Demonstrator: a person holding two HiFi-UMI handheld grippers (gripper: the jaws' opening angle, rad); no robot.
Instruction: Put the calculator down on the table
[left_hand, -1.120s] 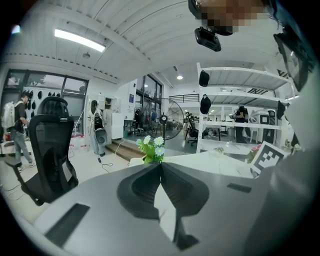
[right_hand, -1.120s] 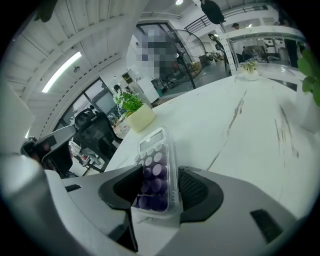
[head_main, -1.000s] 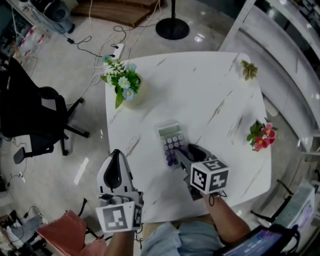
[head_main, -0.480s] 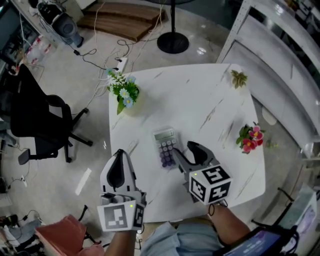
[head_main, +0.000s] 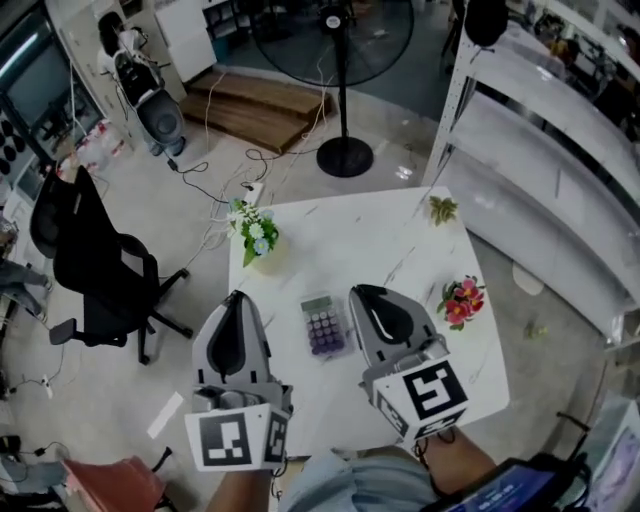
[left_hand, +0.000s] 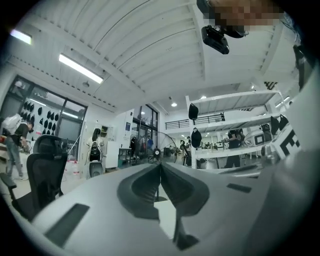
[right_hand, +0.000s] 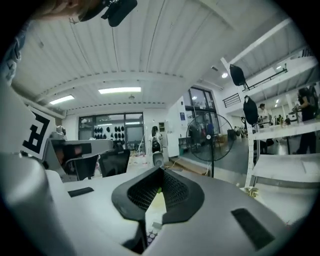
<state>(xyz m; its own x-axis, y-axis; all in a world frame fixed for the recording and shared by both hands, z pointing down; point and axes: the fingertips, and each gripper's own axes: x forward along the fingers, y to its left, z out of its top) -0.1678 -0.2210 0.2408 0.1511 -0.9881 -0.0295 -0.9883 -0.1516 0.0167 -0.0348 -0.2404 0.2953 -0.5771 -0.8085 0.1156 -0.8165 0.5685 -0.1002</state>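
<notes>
The grey calculator (head_main: 322, 325) with purple keys lies flat on the white marbled table (head_main: 400, 260), far below both grippers and held by neither. My left gripper (head_main: 236, 297) hangs high over the table's left edge, pointing level, with its jaws pressed together and nothing in them (left_hand: 160, 165). Raised just right of the calculator, my right gripper (head_main: 363, 294) also has its jaws together and empty (right_hand: 160, 172). A sliver of the calculator's keys (right_hand: 150, 236) shows low down in the right gripper view.
On the table stand a vase of blue and white flowers (head_main: 256, 238), pink flowers (head_main: 461, 300) and a small plant (head_main: 441, 209). A black office chair (head_main: 95, 270) is on the left, a floor fan (head_main: 340, 60) behind the table, white shelving (head_main: 540, 150) on the right, and cables lie on the floor.
Both grippers have risen well above the table. The right gripper's jaws, open beside the calculator before, have come together empty. The calculator stays on the table.
</notes>
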